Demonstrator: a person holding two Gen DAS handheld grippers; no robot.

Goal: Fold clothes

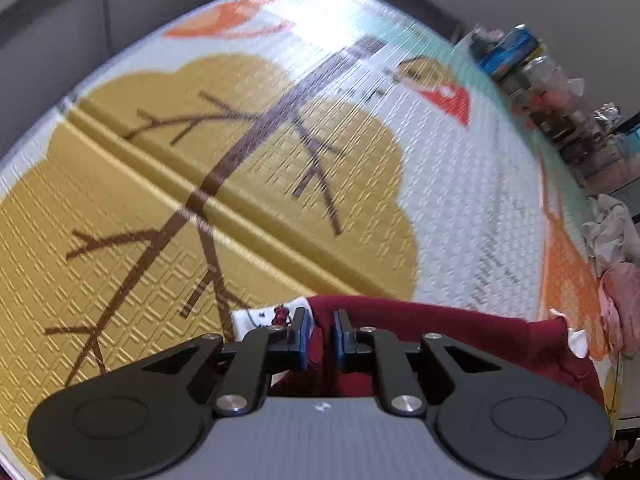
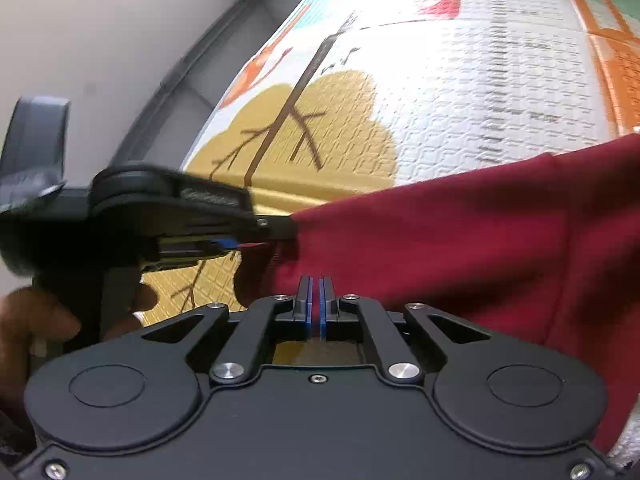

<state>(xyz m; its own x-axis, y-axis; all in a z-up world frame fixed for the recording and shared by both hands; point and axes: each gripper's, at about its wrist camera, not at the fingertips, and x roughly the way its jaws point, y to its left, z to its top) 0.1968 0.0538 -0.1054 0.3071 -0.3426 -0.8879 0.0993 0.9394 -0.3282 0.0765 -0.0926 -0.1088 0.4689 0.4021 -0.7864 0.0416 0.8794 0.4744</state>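
A dark red garment (image 1: 440, 332) hangs lifted over the play mat, with a white patch bearing a small red bow (image 1: 272, 316) at its edge. My left gripper (image 1: 322, 322) is shut on a bunched fold of this red fabric, which fills the narrow gap between the blue pads. In the right wrist view the garment (image 2: 460, 240) stretches as a taut sheet to the right. My right gripper (image 2: 316, 298) is shut on its lower edge, with a thin red strip between the pads. The left gripper (image 2: 276, 240) appears at the left, pinching the garment's corner, with a hand (image 2: 36, 320) on its handle.
A padded play mat (image 1: 240, 184) with a yellow tree print and a fold crease lies underneath. Grey wall and skirting (image 2: 120, 60) border its far side. A heap of pale clothes (image 1: 612, 240) and cluttered shelves (image 1: 540, 80) stand at the mat's right edge.
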